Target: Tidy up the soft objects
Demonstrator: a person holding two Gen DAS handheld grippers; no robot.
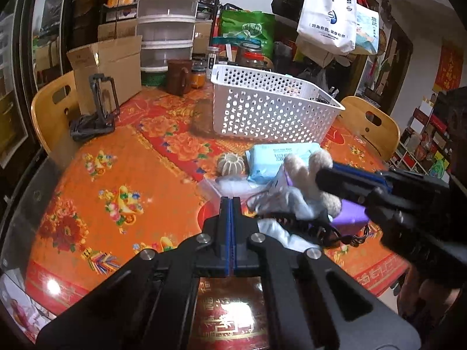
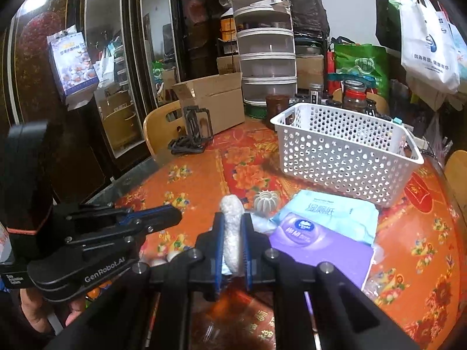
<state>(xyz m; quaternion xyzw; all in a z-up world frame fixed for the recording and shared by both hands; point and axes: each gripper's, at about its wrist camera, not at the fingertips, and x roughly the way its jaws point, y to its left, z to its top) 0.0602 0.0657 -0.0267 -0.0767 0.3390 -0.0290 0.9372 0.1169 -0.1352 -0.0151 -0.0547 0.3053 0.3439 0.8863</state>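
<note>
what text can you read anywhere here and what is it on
"GenRobot.AI": on the left gripper body.
"因為有我, 健康有你": on the white hanging bag.
"湿厕纸": on the light blue wipes pack.
Purple tissue pack: logo and white characters, too blurred to read.
Red wall banner: gold characters, too blurred.
Tablecloth edge: gold characters, not legible.
Jar labels and green bag: too small.
</note>
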